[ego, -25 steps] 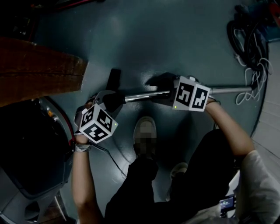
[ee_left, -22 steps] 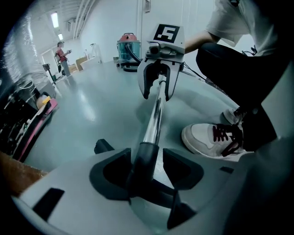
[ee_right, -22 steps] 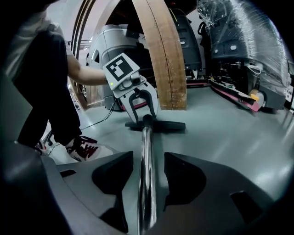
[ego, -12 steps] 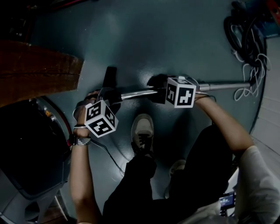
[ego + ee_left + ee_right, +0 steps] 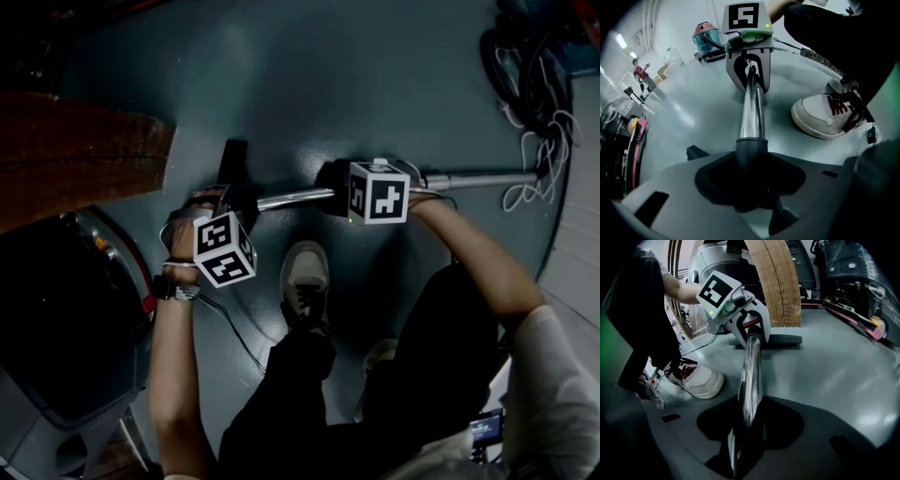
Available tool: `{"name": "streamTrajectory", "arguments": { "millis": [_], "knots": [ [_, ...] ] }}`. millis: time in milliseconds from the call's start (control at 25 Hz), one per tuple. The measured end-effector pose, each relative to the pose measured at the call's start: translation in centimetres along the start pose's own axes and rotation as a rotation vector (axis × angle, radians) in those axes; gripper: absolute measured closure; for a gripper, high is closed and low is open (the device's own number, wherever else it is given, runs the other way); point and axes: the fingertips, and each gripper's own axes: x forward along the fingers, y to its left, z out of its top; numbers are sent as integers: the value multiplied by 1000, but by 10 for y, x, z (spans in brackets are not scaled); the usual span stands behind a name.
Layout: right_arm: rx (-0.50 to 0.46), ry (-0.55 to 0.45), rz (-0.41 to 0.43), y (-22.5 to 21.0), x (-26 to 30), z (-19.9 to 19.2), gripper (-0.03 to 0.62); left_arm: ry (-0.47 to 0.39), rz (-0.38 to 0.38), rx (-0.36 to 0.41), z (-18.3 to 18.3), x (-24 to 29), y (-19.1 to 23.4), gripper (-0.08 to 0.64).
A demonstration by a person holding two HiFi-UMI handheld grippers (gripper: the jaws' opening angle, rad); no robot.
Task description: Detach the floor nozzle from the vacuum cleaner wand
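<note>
The chrome wand [image 5: 478, 180] lies across the grey floor. The black floor nozzle [image 5: 232, 164] is joined to its left end. My left gripper [image 5: 228, 199] points steeply down at that end. Its jaws are closing on the dark grey nozzle neck [image 5: 751, 150], which sits between them. My right gripper [image 5: 330, 192] reaches down further right, its jaws closing on the wand [image 5: 751, 376] between them. The left gripper view looks along the wand [image 5: 751, 112] to the right gripper [image 5: 747, 70]. The right gripper view looks along it to the left gripper [image 5: 747, 331] and nozzle [image 5: 785, 339].
The person's white shoe [image 5: 305, 281] stands just below the wand. A brown curved wooden piece [image 5: 75, 155] and a grey machine [image 5: 56, 375] lie at left. Tangled cables [image 5: 530, 75] sit by the wand's right end. A canister vacuum [image 5: 708, 40] stands further off.
Both grippers have sunk toward the wand. The right gripper slid left along the tube. The left gripper rolled and settled over the nozzle neck.
</note>
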Motion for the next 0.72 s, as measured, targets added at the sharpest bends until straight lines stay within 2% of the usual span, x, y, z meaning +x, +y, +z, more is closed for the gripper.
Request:
{"name": "streamTrajectory", "arguments": {
  "millis": [240,520,720],
  "knots": [
    [-5,58,-12,0,5,0,446,17,-93,32,0,2,-5,391],
    [-63,89,-67,-2,2,6,453,7,-154,0,1,0,-10,393],
    [-71,86,-61,3,-1,8,453,23,-302,-22,-3,-4,-21,394]
  ]
}}
